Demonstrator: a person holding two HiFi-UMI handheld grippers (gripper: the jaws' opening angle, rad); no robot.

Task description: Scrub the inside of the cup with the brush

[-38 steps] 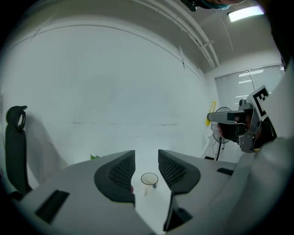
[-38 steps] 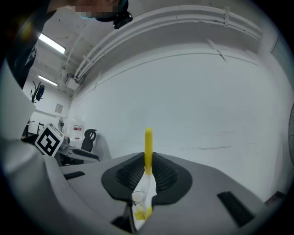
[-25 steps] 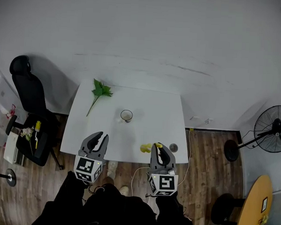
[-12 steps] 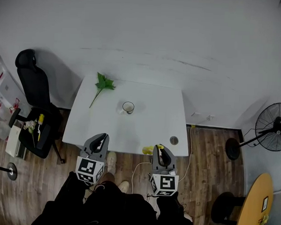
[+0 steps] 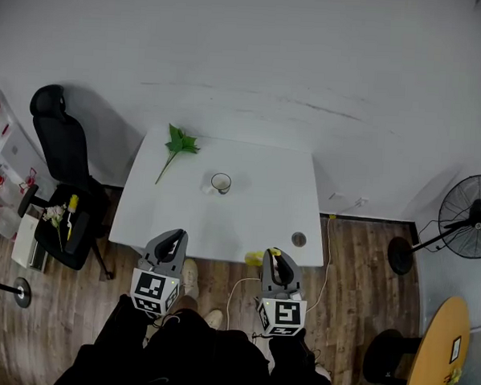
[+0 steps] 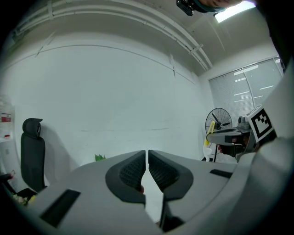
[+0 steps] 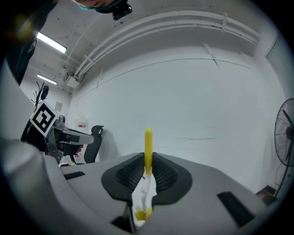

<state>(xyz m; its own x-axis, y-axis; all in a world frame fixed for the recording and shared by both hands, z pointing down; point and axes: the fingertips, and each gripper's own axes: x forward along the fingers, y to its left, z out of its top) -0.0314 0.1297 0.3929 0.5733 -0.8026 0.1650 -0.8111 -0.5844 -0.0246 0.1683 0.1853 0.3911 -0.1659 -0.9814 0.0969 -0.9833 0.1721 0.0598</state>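
Small round cup [image 5: 220,182] stands upright, mouth up, on the smooth white table [image 5: 255,217], well ahead of both grippers at its near edge and slightly nearer the left gripper [image 5: 174,240]. That one's ribbed dark fingers [image 6: 131,172] are pressed together on nothing. The right gripper [image 5: 275,260] clamps the brush [image 7: 148,142], whose slim glossy yellow handle has its long axis upright across the grip, paler end below.
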